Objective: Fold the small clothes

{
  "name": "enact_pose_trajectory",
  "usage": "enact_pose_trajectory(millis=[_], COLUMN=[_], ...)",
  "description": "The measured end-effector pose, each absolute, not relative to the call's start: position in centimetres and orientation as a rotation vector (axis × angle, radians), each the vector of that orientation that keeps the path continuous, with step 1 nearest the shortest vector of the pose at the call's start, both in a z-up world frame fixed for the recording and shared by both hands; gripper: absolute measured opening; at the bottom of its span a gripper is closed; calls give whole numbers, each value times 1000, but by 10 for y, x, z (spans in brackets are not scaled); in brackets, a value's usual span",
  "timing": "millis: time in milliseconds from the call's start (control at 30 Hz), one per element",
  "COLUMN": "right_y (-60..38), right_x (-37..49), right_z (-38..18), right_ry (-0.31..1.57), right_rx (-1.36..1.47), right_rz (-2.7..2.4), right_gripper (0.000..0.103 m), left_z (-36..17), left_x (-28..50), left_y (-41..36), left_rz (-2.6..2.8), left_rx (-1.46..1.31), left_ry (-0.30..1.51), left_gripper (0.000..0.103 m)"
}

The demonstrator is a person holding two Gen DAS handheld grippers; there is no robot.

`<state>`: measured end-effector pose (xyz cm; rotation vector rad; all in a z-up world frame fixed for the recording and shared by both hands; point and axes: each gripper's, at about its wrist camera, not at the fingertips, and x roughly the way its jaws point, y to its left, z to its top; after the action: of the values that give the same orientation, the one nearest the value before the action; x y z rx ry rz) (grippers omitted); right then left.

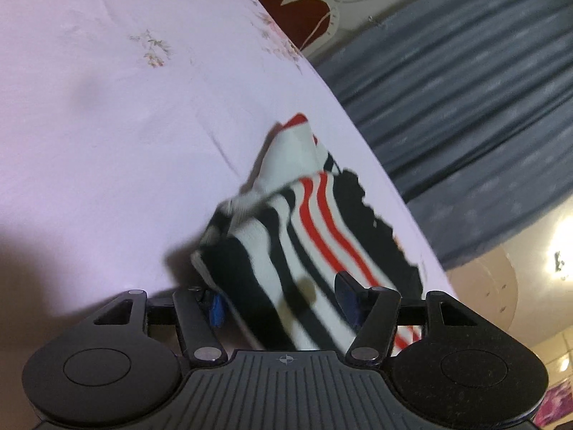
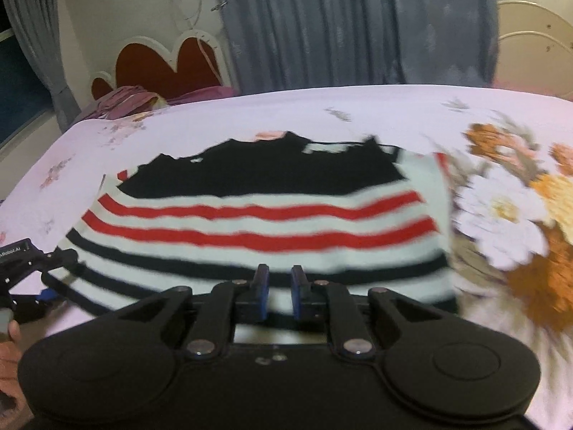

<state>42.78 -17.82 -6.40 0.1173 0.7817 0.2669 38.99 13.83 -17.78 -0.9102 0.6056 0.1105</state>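
**A:** What is nearest in each view?

**B:** In the left wrist view, the left gripper (image 1: 283,297) fills the bottom. Its fingers are spread wide, and a striped knit garment (image 1: 286,236) passes between them and over the gripper body. Whether the pads pinch the cloth, I cannot tell. In the right wrist view, the right gripper (image 2: 279,288) has its blue pads close together with a narrow gap, at the garment's (image 2: 258,222) near edge. Whether any cloth sits in that gap, I cannot tell.

**B:** The left gripper also shows at that view's left edge (image 2: 35,279), at the garment's near-left corner.

**A:** Where is the garment?

**B:** It lies on a pale floral bedsheet (image 1: 107,107), white with red and black stripes and a black band at the far side.

**A:** How should it handle?

**B:** It looks soft, light and floppy, so it will likely sag and drape. Pinching the near hem at both corners seems best.

**A:** And beyond?

**B:** A blue-grey curtain (image 2: 351,25) and a red headboard (image 2: 161,68) stand behind the bed.
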Motion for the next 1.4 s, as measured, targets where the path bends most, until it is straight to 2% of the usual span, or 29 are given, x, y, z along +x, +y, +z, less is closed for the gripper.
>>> enact_pose_trajectory(millis=[133,167,200,267,333,467,533,700,833,933,967,1100,1200,1300,1333,1367,1400], right_y=[-149,-142,-138,-128,-123,-121,-116,-117,-130,-167,-186,-264,-324,-370,-381,-392,-402], right_x=[457,462,464,469,471,469,466,460,473,478,476,466,459,451,448,447,445], right_z=[-69,-70,-71,-75,-84,-92,-92,-95,-91,-81,-77,-62,-50,-44,-45,-45,-47], right_ry=[794,794,792,801,837,839,827,785,830,827,812,742,705,690,690,696,702], right_rx=[112,106,97,67,29,11,-43,-70,10,189,258,412,493,551,565,579,595], right_rz=[299,305,309,324,324,310,311,324,370,377,369,307,255,214,207,205,203], right_gripper=[9,8,7,7,6,2,2,2,2,2,6,7,8,8,9,15,26], left_z=[-181,-181,-182,-177,-157,-188,-193,-171,-138,-102,-90,-53,-46,-65,-76,-90,-101], left_x=[410,414,418,411,404,419,418,413,415,417,421,432,437,446,450,454,455], left_y=[144,145,146,152,143,148,149,135,114,83,65,-11,-79,-147,-169,-196,-215], left_rz=[96,86,86,37,2,87,86,100,61,4,-22,-99,-156,-209,-220,-238,-259], left_rx=[-936,-935,-931,-1016,-915,-945,-993,-962,-905,-827,-795,-633,-506,-406,-358,-275,-211], left_ry=[584,581,596,528,462,626,602,575,535,525,523,555,615,725,776,848,903], left_gripper=[60,56,13,15,15,16,16,16,16,16,16,16,16,16,17,23,51])
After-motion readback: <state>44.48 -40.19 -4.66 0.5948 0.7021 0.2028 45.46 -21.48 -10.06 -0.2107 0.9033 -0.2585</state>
